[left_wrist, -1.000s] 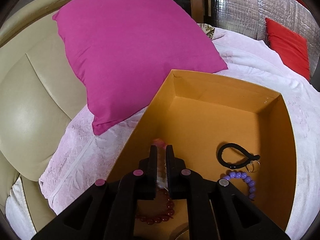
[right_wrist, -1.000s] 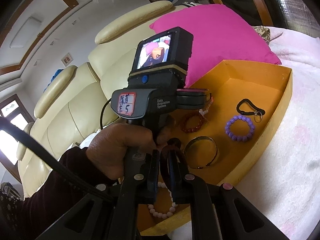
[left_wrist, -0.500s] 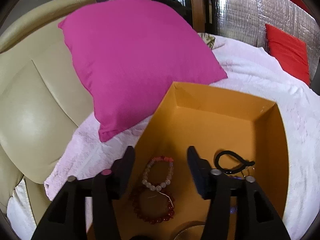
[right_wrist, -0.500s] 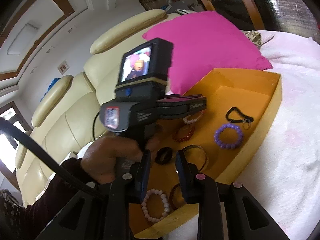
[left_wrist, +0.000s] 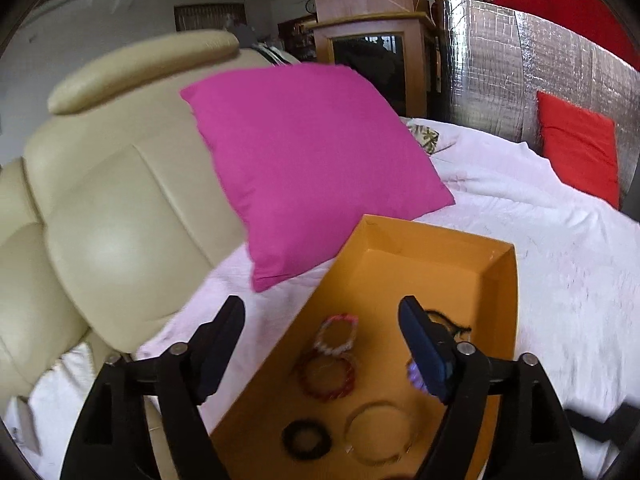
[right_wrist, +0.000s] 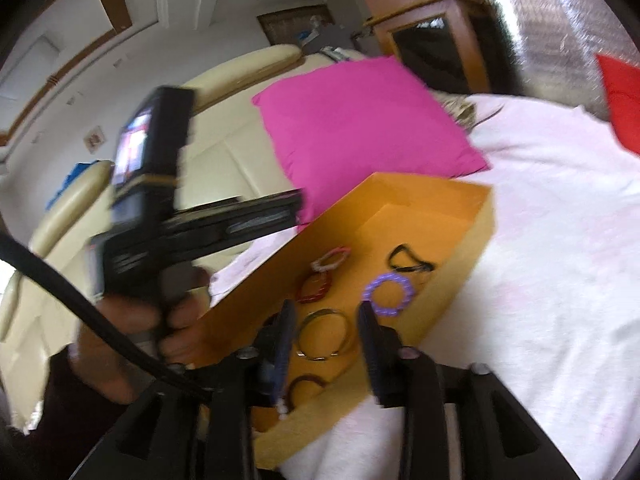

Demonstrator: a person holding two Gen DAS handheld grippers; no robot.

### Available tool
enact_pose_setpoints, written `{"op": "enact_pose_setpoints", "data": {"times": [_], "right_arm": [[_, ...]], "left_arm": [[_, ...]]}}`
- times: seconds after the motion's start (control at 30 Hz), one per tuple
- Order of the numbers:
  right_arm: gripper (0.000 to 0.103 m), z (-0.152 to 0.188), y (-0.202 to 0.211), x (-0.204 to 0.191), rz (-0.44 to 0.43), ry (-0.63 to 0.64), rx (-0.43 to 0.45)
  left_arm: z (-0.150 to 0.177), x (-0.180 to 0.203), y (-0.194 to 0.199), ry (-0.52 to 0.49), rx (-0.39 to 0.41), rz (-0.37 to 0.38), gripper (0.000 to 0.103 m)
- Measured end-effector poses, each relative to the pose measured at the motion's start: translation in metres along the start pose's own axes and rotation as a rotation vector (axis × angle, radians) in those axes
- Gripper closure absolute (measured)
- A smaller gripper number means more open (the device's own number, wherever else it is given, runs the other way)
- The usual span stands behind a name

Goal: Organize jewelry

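Both grippers — left gripper (left_wrist: 320, 336) and right gripper (right_wrist: 326, 340) — are opening, empty (bracelets (left_wrist: 328, 372) lie low-centre in the orange box (left_wrist: 500, 300)); next comes finding any remaining piece.

Magenta cushion (left_wrist: 308, 168): square, leaning against the cream sofa back, its lower corner resting on the bedspread.
Cream leather sofa (left_wrist: 108, 208): padded back with a rolled headrest, along the left edge of the bedspread.
Pale pink bedspread (left_wrist: 560, 248): quilted and rumpled, spread wide to the right.
Red cushion (left_wrist: 576, 152): at the far right edge of the bedspread, propped against a silver foil panel (left_wrist: 492, 68).
Wooden cabinet (left_wrist: 372, 48): dark glass front, behind the magenta cushion.
Small patterned cushion (left_wrist: 426, 138): just beyond the magenta one, mostly hidden.
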State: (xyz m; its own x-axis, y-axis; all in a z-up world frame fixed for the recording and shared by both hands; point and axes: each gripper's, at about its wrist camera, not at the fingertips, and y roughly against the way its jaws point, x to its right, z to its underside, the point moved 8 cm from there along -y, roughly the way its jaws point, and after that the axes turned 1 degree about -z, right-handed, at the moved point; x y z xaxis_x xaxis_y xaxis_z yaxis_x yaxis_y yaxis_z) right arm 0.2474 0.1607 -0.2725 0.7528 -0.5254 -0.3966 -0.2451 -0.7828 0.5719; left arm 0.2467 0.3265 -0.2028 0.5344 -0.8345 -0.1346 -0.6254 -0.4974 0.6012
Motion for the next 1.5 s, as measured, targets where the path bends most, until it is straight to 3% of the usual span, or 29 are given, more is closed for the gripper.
{"op": "enact_pose_setpoints", "data": {"times": [0.33,0.53,0.63,0.9,1.2,1.5], "right_arm": [[0.048,-0.013,0.092,-0.012,0.154,-0.055,0.095],[0.046,-0.030,0.151,-0.049,0.188,-0.024,0.129],[0.036,-0.032,0.180,-0.073,0.197,0.003,0.156],[0.036,-0.013,0.243,-0.131,0.186,0.033,0.156],[0.033,-0.002,0.280,-0.172,0.222,0.058,0.158],[0.033,-0.006,0.259,-0.171,0.248,0.036,0.129]], "left_arm": [[-0.008,-0.043,0.112,-0.062,0.132,-0.130,0.015],[-0.010,-0.052,0.182,-0.077,0.202,-0.116,0.013],[-0.008,-0.057,0.216,-0.095,0.239,-0.127,0.013],[0.009,-0.085,0.283,-0.046,0.252,-0.113,0.007],[0.019,-0.104,0.318,0.002,0.239,-0.107,0.006],[0.013,-0.099,0.306,0.010,0.227,-0.100,0.006]]}}
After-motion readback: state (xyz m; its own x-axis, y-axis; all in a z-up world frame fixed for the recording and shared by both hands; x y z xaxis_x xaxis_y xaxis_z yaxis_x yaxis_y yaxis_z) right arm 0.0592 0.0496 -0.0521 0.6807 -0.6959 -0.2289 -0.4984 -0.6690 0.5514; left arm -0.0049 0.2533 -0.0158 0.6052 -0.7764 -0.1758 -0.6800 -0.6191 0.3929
